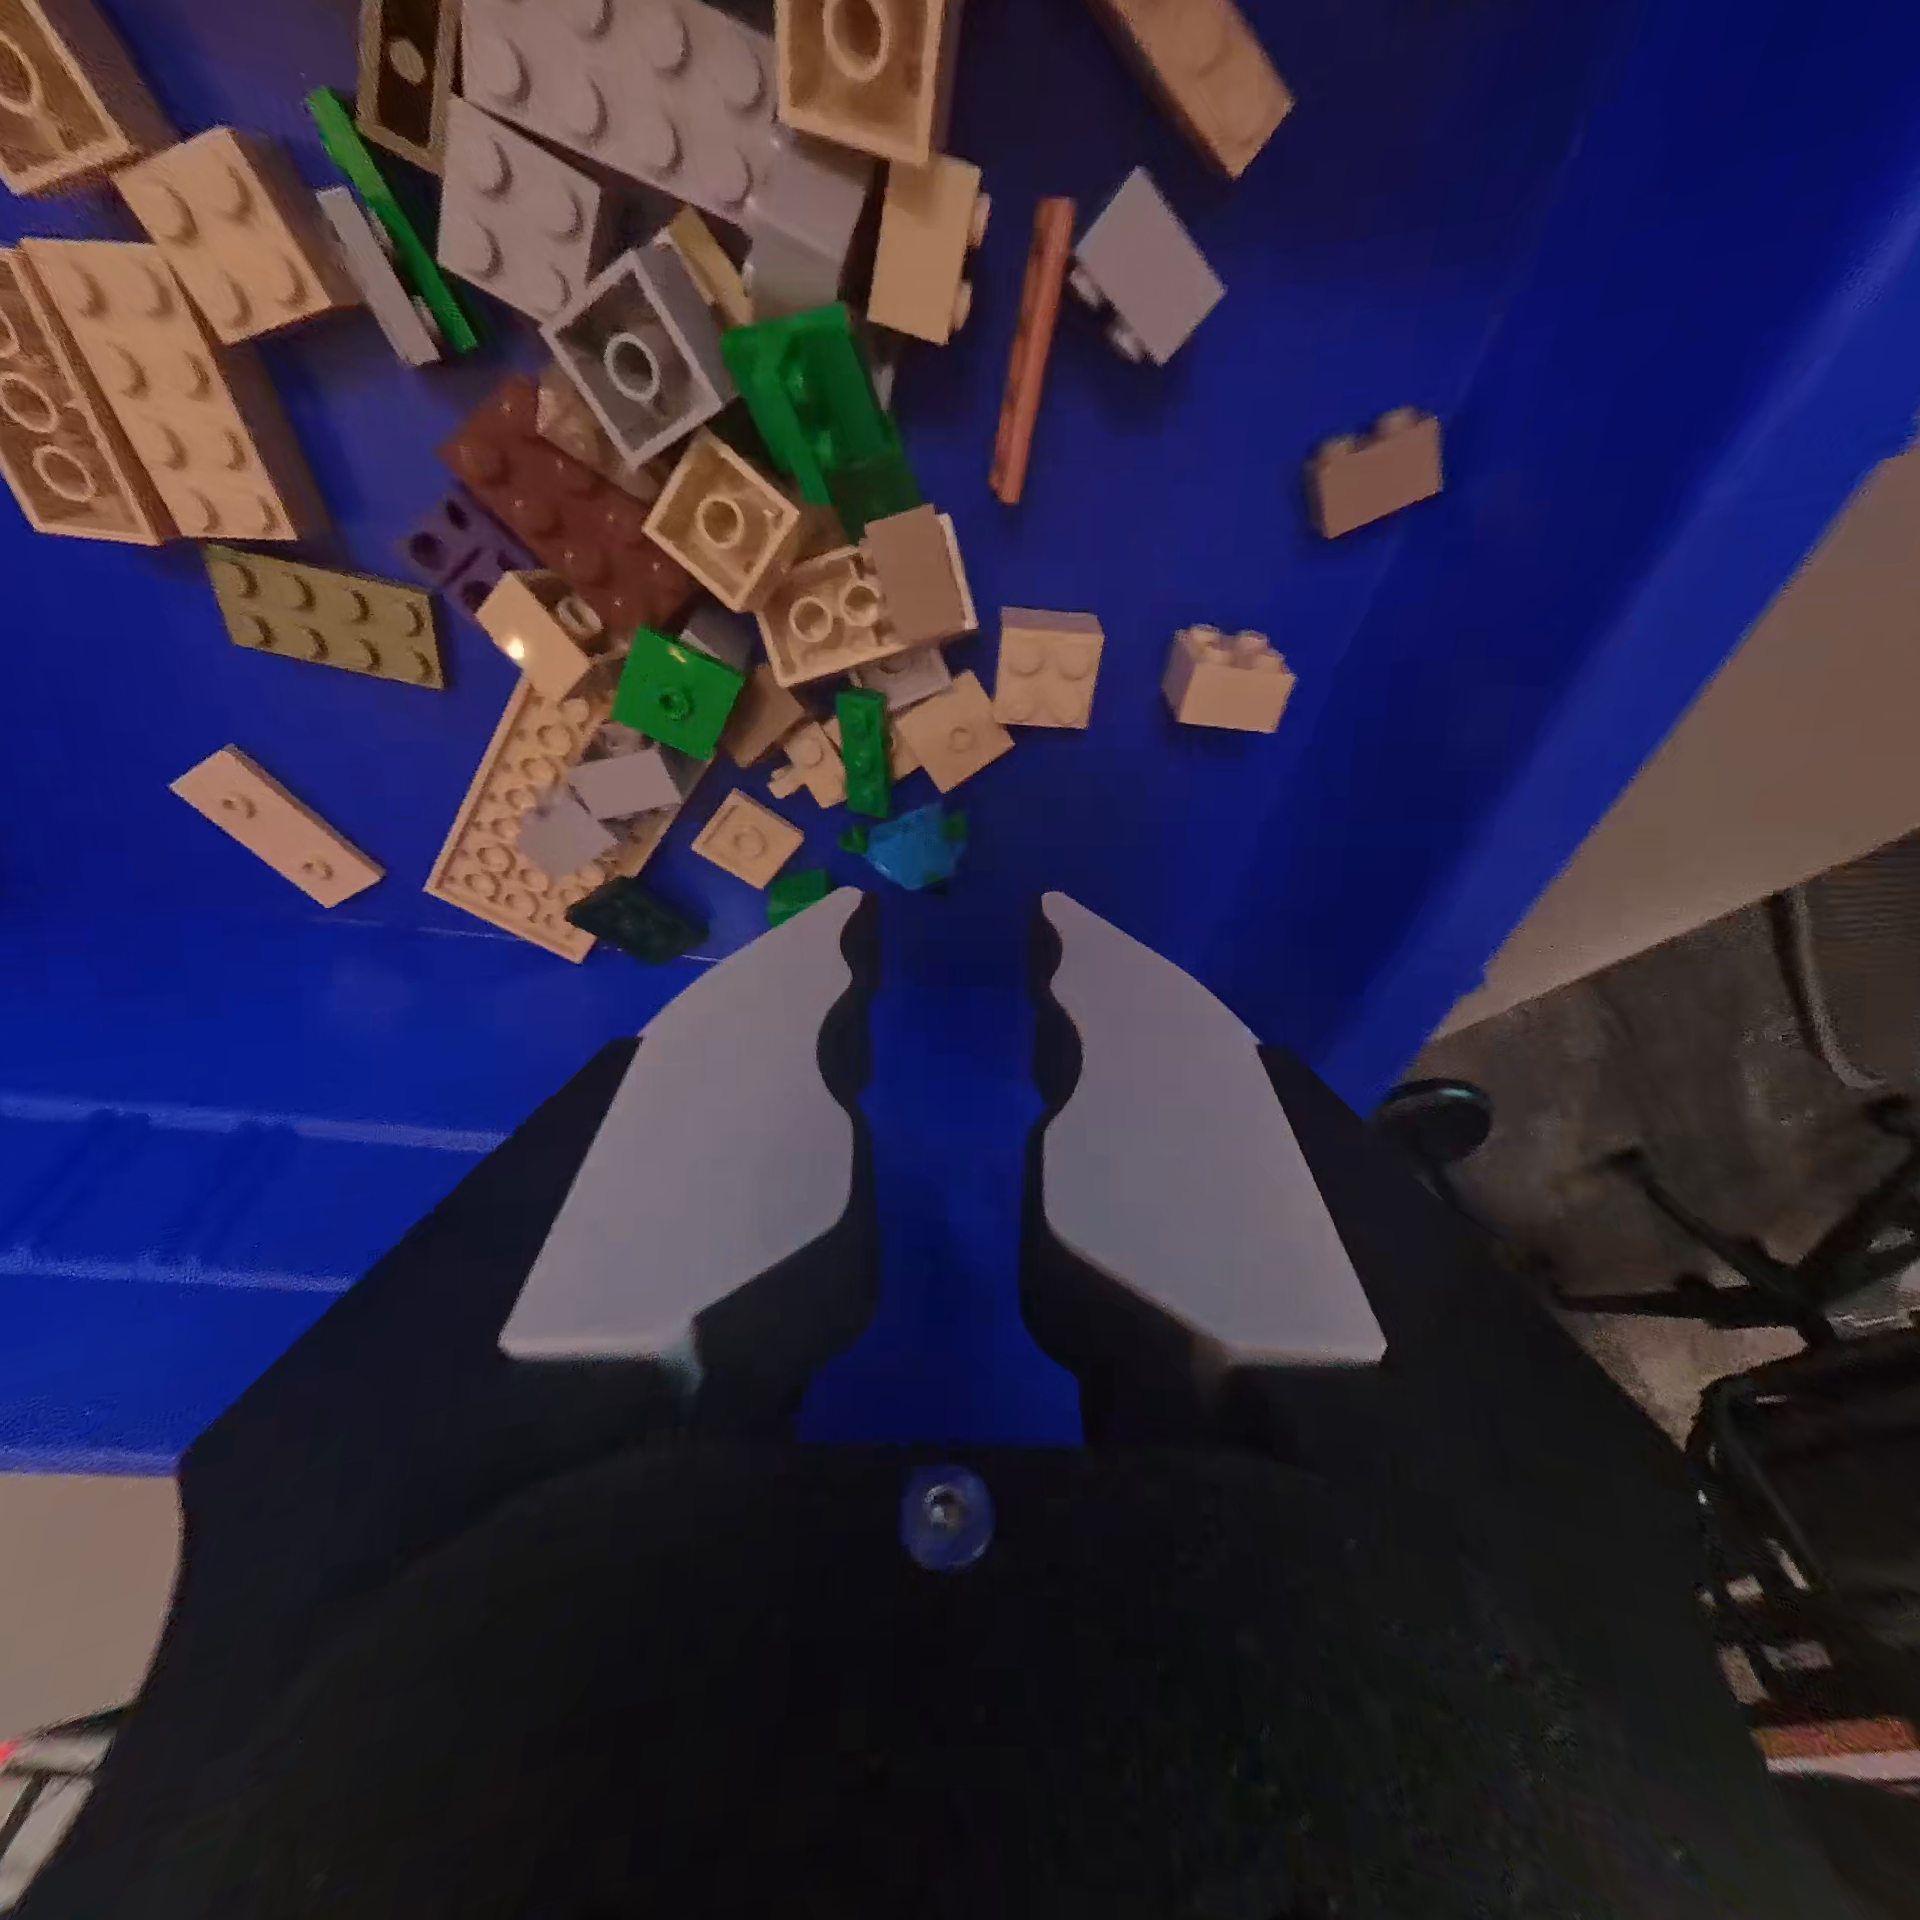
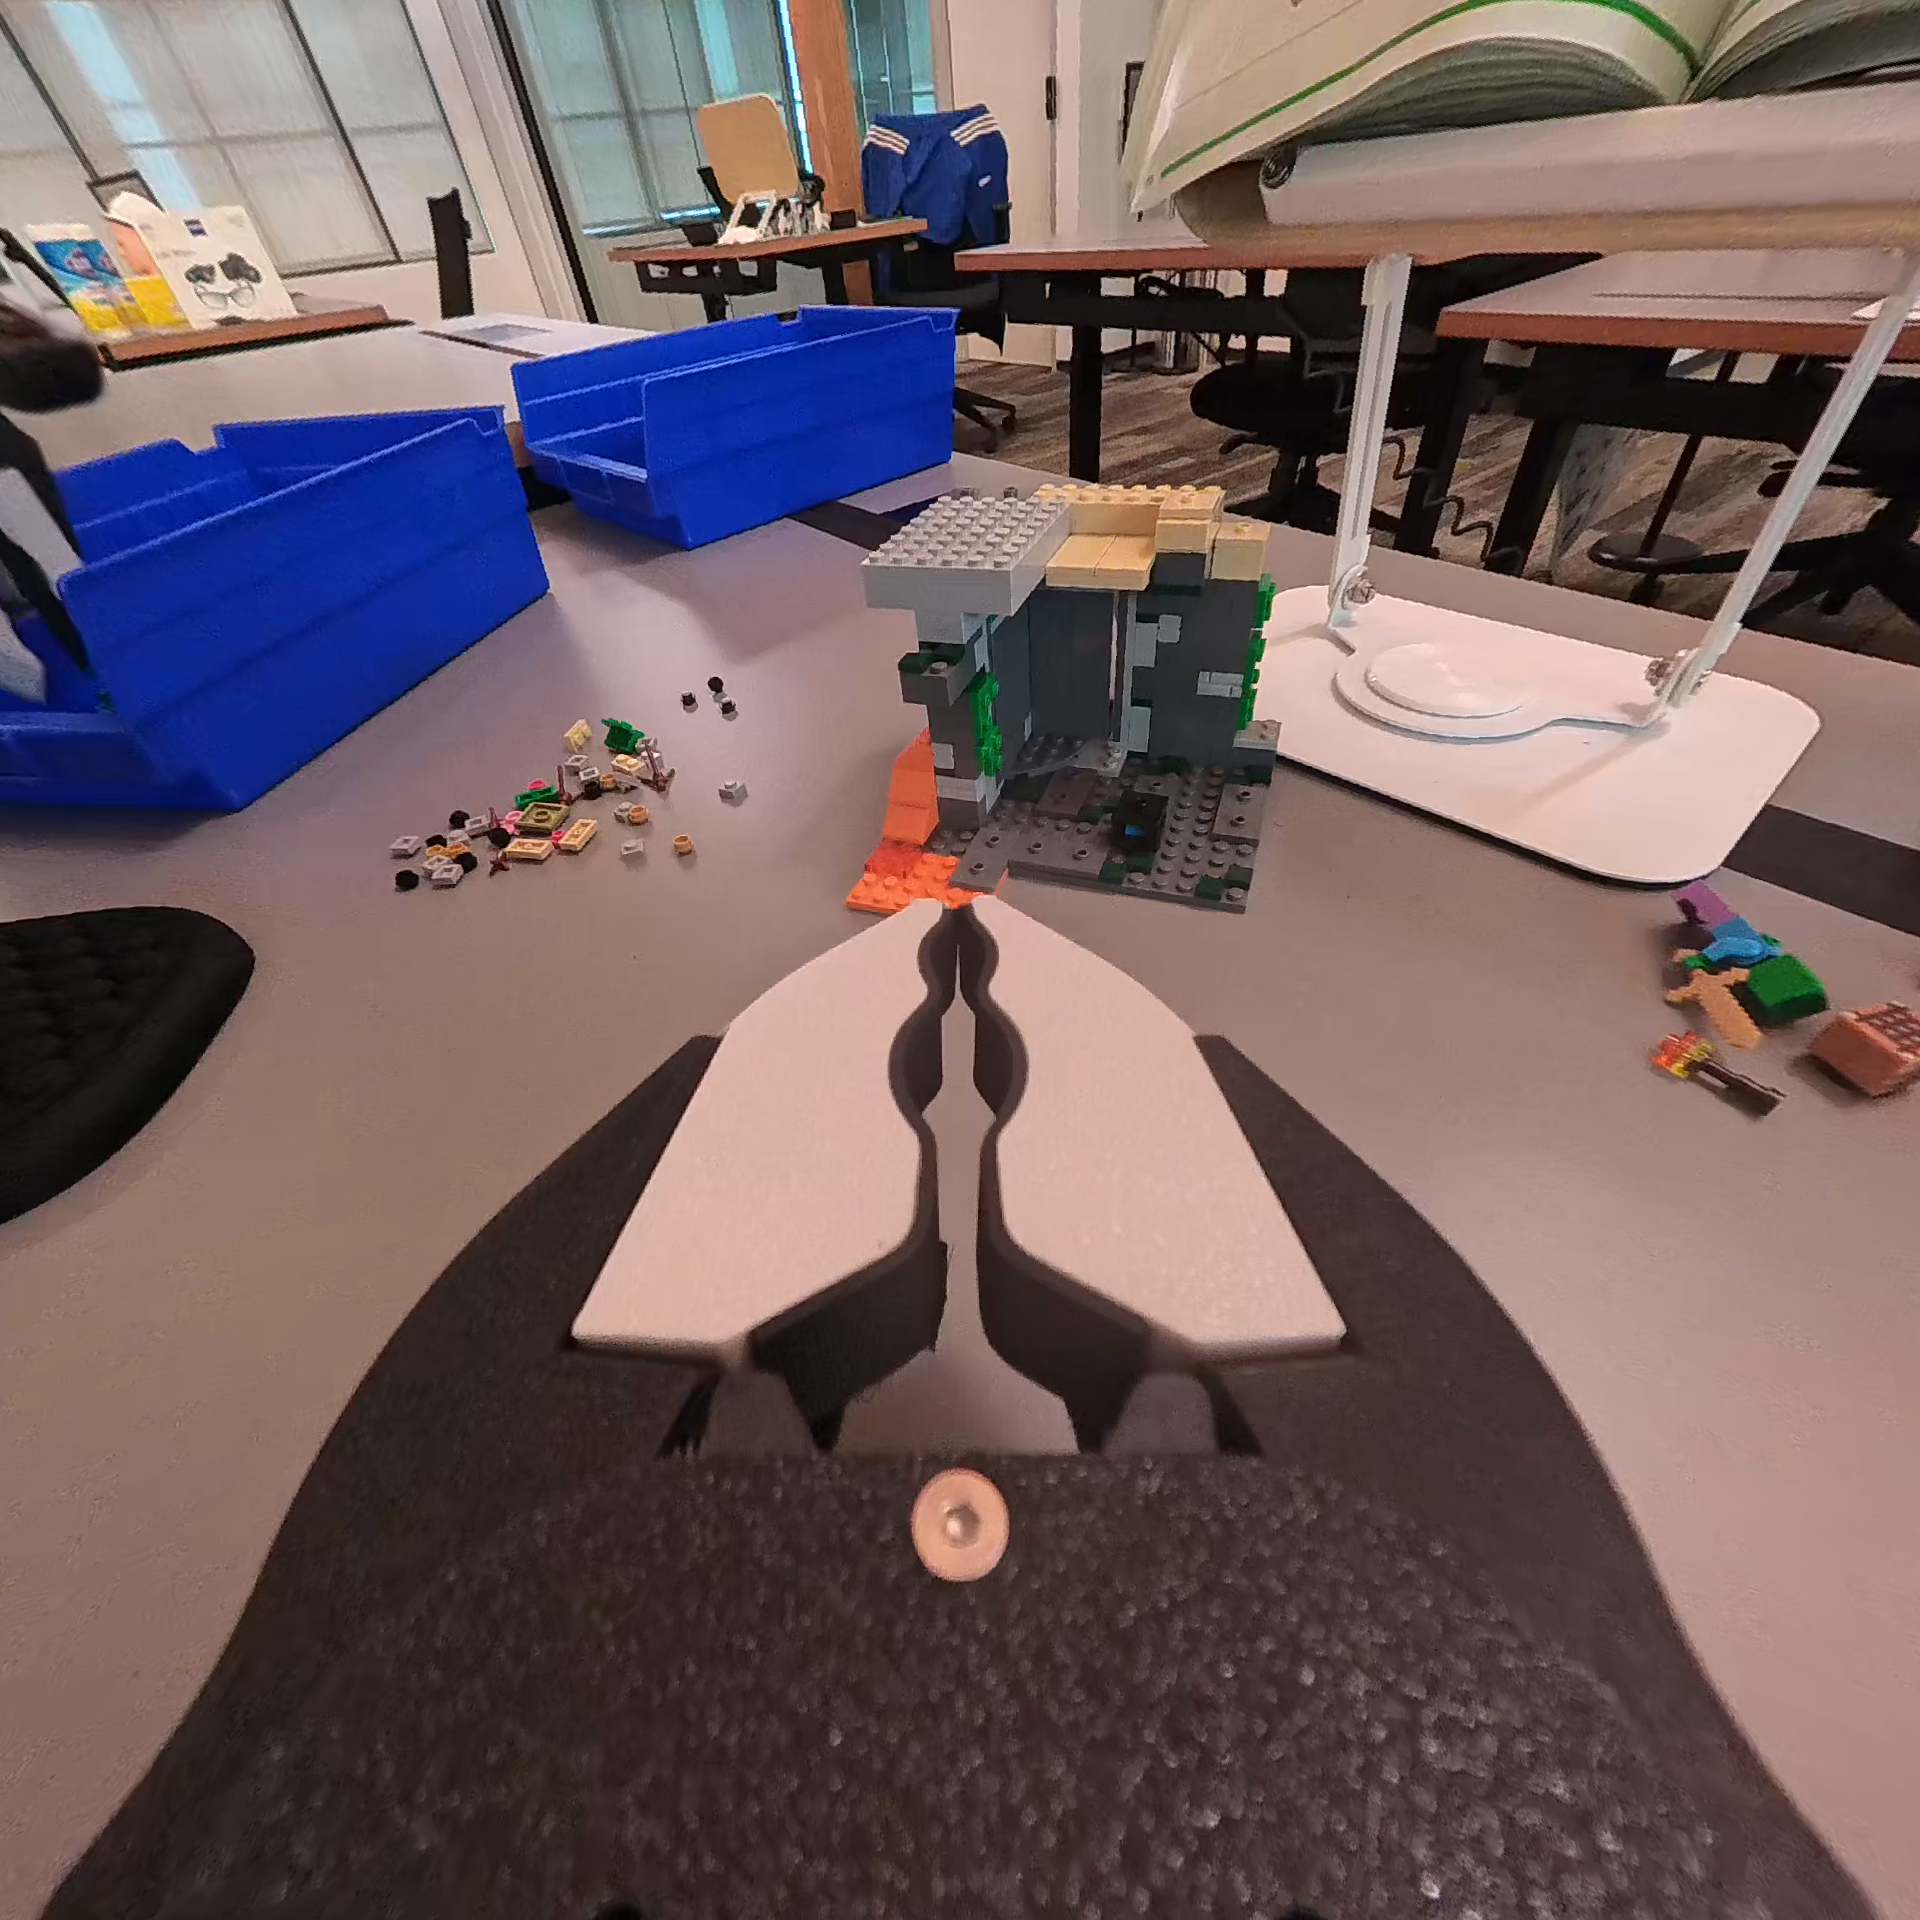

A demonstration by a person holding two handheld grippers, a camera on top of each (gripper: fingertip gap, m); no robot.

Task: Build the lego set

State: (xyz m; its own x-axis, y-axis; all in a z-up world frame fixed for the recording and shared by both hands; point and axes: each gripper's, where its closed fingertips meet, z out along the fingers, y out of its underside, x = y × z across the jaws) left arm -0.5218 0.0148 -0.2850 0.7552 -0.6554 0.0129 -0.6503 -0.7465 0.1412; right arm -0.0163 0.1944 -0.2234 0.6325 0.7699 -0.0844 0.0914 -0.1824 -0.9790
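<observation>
Two views: left tongs (image 1: 951, 904) apart over binned bricks (image 1: 717, 520); right tongs (image 2: 958, 912) together before brick tower (image 2: 1081, 675).

Grey table (image 2: 1351, 1143), blue bins (image 2: 312, 603), loose small bricks (image 2: 540, 810), brick building (image 2: 1081, 707), white lamp base (image 2: 1558, 769)

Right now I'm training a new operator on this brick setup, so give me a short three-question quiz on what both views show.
1. True or false: the left tool is open over the blue bin.
2. Which is closest ahead of the left tool's tips? A) light-blue piece B) brown plate C) long tan plate
3. What colour plate at the brick model lies just ahead of the right tool?

Key: 1 true; 2 A; 3 orange.
</observation>
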